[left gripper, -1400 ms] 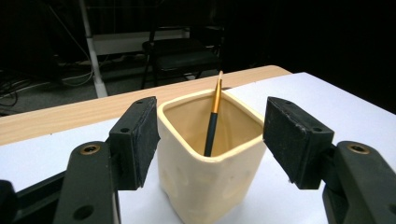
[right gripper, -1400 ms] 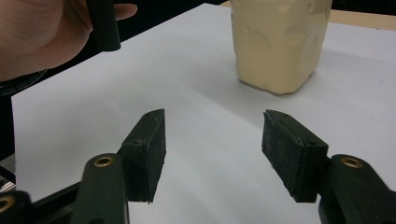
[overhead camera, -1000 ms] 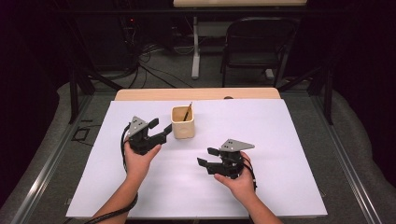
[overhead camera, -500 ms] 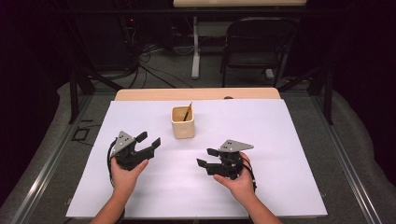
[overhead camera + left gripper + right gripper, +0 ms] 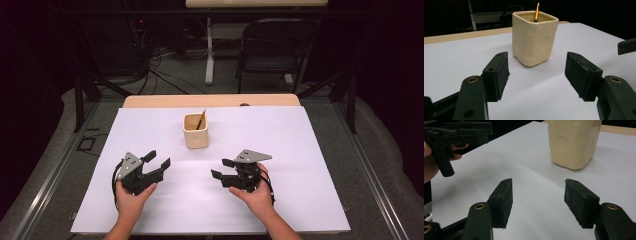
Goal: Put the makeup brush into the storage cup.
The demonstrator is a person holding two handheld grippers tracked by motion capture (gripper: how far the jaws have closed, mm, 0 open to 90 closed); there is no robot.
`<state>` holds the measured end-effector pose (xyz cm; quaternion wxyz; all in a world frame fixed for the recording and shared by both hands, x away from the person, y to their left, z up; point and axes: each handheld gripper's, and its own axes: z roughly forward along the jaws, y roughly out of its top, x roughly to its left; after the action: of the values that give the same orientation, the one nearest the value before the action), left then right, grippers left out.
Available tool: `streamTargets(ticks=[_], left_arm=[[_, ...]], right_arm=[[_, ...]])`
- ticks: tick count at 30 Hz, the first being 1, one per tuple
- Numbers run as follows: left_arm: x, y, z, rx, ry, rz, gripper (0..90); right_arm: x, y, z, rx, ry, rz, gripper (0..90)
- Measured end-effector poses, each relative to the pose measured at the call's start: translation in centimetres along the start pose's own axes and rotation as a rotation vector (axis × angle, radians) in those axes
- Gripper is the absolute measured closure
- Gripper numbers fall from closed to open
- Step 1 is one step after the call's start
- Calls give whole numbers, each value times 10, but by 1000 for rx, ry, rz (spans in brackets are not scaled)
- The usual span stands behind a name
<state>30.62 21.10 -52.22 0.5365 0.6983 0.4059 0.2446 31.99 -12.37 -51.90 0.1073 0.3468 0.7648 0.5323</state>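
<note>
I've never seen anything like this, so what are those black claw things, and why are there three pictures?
A person holds two hand tools with black tongs. From above you see the left tongs and the right tongs, both open and holding nothing. The other two pictures come from small cameras riding on each tool, looking along its tongs. On the white table cover stands a cream cup with a thin gold-coloured stick inside. The left tool's camera faces that cup.

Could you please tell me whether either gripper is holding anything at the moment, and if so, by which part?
Nothing is held. The left gripper and the right gripper are both open over bare paper, short of the cream cup.
</note>
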Motion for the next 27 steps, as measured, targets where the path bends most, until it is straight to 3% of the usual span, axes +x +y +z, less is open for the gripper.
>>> streamTargets(ticks=[9,27], left_arm=[[-6,-4,0,6,-16,4,359],[-4,-11,-4,20,-20,-6,359]], right_arm=[[0,0,-1,-3,-2,1,394],[-1,0,0,6,3,1,394]])
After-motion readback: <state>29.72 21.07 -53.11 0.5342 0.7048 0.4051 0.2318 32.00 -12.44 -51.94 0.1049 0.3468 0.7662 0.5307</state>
